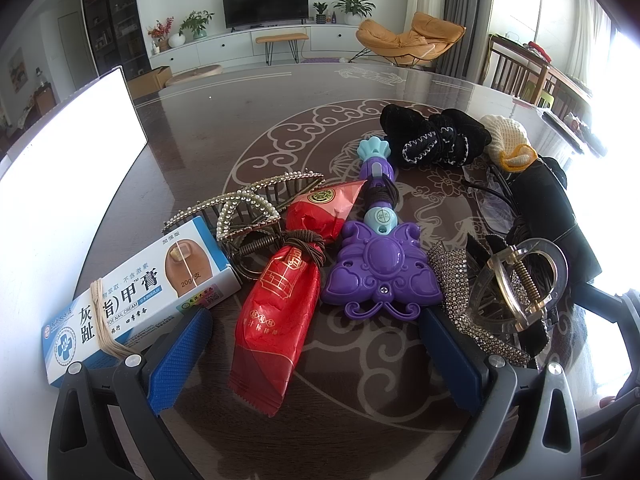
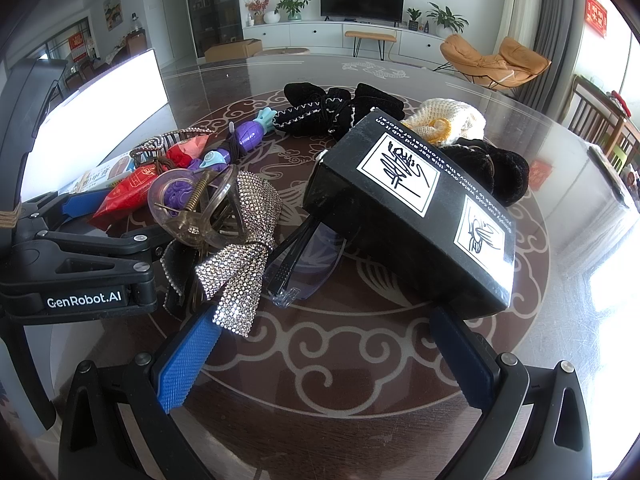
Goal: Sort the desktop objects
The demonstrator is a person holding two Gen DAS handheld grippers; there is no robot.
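My left gripper (image 1: 316,356) stands open low over the patterned table (image 1: 280,100). A red snack packet (image 1: 276,320) and a purple butterfly toy wand (image 1: 380,276) lie between its fingers. A nail cream box (image 1: 140,292) sits just outside its left pad, and a rhinestone bow clip (image 1: 452,292) outside its right. My right gripper (image 2: 324,360) is also open, over bare table. A black box (image 2: 412,208) touches its right fingertip, and the rhinestone bow (image 2: 240,264) touches its left. Glasses (image 2: 304,264) poke out from under the box.
A clear hair claw (image 2: 196,208), a pearl comb clip (image 1: 240,208), a second red packet (image 1: 320,212), a black velvet piece (image 1: 432,136) and a cream knitted item (image 1: 508,140) crowd the middle. A white panel (image 1: 68,152) stands at the left. Chairs (image 2: 600,120) stand at the right edge.
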